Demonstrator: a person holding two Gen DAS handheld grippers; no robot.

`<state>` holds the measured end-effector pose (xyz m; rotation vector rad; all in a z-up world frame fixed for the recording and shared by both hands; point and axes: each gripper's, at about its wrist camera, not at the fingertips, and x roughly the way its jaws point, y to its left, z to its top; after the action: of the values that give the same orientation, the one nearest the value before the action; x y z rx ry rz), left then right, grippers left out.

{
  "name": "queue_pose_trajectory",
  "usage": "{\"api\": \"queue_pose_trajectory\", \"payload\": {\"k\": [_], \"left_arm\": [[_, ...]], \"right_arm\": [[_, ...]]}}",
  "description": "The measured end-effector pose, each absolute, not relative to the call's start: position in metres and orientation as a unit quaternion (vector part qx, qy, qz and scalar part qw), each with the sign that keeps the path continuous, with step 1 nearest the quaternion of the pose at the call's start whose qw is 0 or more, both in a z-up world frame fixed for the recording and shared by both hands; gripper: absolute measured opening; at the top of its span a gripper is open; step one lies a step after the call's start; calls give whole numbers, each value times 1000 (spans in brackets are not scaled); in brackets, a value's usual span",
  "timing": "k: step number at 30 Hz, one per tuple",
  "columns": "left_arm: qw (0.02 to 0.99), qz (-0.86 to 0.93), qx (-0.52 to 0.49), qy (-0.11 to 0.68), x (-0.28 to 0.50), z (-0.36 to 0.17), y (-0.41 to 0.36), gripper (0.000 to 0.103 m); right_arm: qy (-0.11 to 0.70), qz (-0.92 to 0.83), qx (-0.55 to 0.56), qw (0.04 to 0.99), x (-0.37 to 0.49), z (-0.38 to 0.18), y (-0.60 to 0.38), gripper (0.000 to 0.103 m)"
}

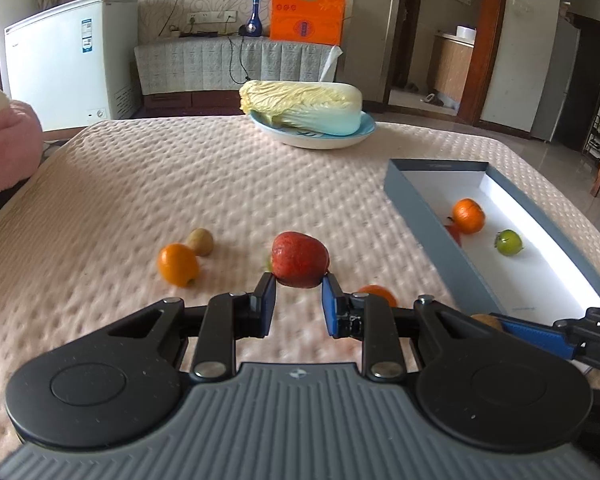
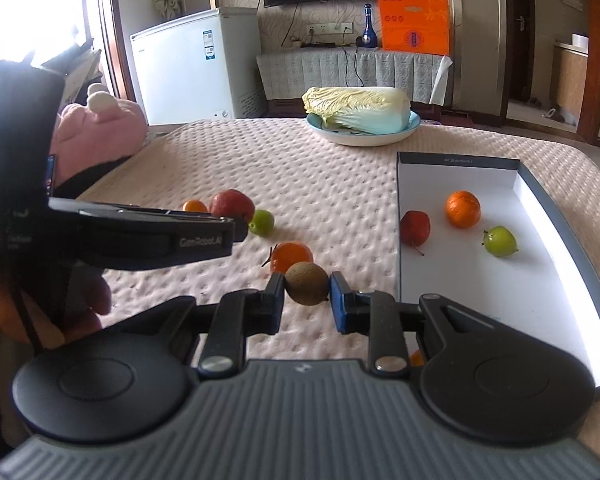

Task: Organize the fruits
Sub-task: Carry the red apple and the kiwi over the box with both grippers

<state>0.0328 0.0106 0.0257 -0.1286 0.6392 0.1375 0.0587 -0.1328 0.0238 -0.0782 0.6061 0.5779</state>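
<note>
A red apple (image 1: 299,265) is clamped between the pads of the left gripper (image 1: 299,282), and a brown kiwi (image 2: 307,283) is pinched in the right gripper (image 2: 307,285), both just above the quilted table cover (image 1: 180,184). Ahead and to the right of both grippers, an open box (image 2: 548,216) is seen holding an orange (image 2: 463,209), a green fruit (image 2: 499,241) and a second red apple (image 2: 415,227). More loose fruit is scattered around the left gripper, with a cabbage (image 1: 300,106) on a plate (image 1: 320,138) farther ahead.

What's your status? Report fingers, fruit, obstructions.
Left gripper shut on red apple. Right gripper shut on brown kiwi. Box holds three fruits. Nothing in the way.
</note>
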Motion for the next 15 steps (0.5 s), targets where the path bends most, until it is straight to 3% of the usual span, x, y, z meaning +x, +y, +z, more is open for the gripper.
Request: {"api": "queue_pose_trajectory", "payload": {"k": [15], "left_arm": [[955, 25, -44, 291, 46, 43, -36, 29]], "right_arm": [[284, 250, -15, 925, 63, 33, -175, 28]]}}
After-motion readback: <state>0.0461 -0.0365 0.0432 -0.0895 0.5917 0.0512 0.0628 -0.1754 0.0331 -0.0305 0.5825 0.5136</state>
